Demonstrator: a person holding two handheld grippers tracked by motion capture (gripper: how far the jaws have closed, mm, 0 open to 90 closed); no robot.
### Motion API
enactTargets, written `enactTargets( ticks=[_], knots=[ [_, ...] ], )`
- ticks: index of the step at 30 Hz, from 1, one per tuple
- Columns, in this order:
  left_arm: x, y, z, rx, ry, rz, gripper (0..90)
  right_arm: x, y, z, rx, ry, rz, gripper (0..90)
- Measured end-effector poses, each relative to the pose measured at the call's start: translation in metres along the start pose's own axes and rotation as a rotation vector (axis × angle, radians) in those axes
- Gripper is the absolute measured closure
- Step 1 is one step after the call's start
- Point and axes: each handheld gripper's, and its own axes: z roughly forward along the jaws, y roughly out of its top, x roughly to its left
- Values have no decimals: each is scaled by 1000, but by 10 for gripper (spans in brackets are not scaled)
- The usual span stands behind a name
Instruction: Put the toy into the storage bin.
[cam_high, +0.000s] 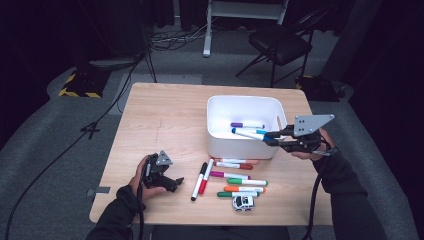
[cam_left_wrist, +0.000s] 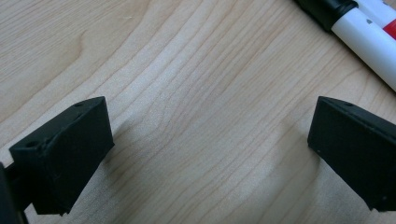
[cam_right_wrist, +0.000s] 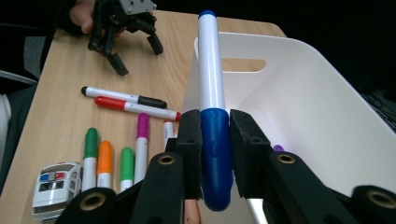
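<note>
- Where the high view looks down, a wooden table stands on grey floor in a dark room, with a folding chair beyond its far edge; the right gripper hovers over the near right corner of the white bin, pinching a blue marker.
- Left gripper view: the left gripper, jaws spread, rests on bare wood near a black marker.
- Right gripper view: both pads squeeze the blue marker's cap, its white barrel pointing away over the bin's rim.
</note>
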Motion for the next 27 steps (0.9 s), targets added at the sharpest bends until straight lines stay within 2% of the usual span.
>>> enactTargets(
  ticks=[11,21,27],
  knots=[
    [0,0,0,0,-1,0,2,-28,5,2,32,-51,37,751],
    [0,0,0,0,-5,-2,2,-50,-4,14,106,-71,90,751],
    [0,0,0,0,-5,-2,2,-58,-11,21,157,-77,119,751]
  ],
)
